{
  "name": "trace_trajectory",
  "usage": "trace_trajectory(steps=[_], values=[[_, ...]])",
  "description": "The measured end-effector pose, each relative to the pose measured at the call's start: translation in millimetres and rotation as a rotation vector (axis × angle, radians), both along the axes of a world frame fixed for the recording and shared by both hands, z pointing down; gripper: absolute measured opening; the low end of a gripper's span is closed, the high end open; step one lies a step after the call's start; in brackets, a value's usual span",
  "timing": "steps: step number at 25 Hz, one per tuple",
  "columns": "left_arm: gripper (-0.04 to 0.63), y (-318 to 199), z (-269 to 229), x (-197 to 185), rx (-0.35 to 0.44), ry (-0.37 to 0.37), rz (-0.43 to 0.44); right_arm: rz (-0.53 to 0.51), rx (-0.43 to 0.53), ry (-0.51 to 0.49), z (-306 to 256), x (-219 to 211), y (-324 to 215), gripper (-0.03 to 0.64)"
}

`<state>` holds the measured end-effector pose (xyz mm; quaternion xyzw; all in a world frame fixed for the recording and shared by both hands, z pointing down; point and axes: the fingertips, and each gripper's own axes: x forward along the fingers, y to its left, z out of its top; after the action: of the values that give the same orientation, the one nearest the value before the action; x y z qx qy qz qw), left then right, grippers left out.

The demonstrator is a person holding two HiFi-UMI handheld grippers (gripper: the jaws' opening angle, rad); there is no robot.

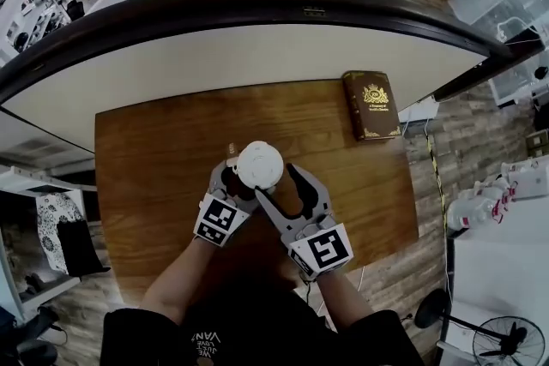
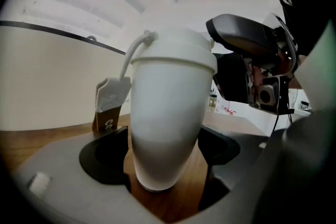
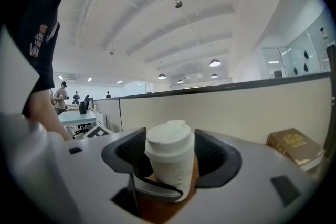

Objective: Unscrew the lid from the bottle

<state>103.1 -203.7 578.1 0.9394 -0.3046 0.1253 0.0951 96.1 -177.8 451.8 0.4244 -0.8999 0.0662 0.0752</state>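
The bottle [image 1: 259, 165] and its lid [image 3: 168, 140] are rendered in plain white. The worktop [image 1: 154, 159] is finished in warm brown wood grain. The left hand-held gripper [image 2: 163, 152] and the right hand-held gripper [image 3: 170, 157] are coloured grey and fitted with black pads [image 3: 218, 155]. Each marker cube [image 1: 218, 220] is covered in black-and-white square patterns. The book [image 1: 371, 105] is bound in dark brown and decorated with gold ornament. The partition [image 1: 257, 56] is coloured cream and edged with a dark rim. A small packet [image 2: 110, 105] is printed white above and brown below. The floor [image 1: 463, 133] is laid in grey-brown planks.
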Motion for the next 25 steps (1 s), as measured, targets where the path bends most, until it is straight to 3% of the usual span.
trace_trajectory(steps=[9, 25], values=[[0.390, -2, 1, 4, 0.026, -0.009, 0.049, -0.146, 0.008, 0.034, 6, 2, -3, 0.258], [0.379, -1, 1, 2, 0.059, 0.004, 0.063, -0.805, -0.051, 0.011, 9, 8, -13, 0.253]])
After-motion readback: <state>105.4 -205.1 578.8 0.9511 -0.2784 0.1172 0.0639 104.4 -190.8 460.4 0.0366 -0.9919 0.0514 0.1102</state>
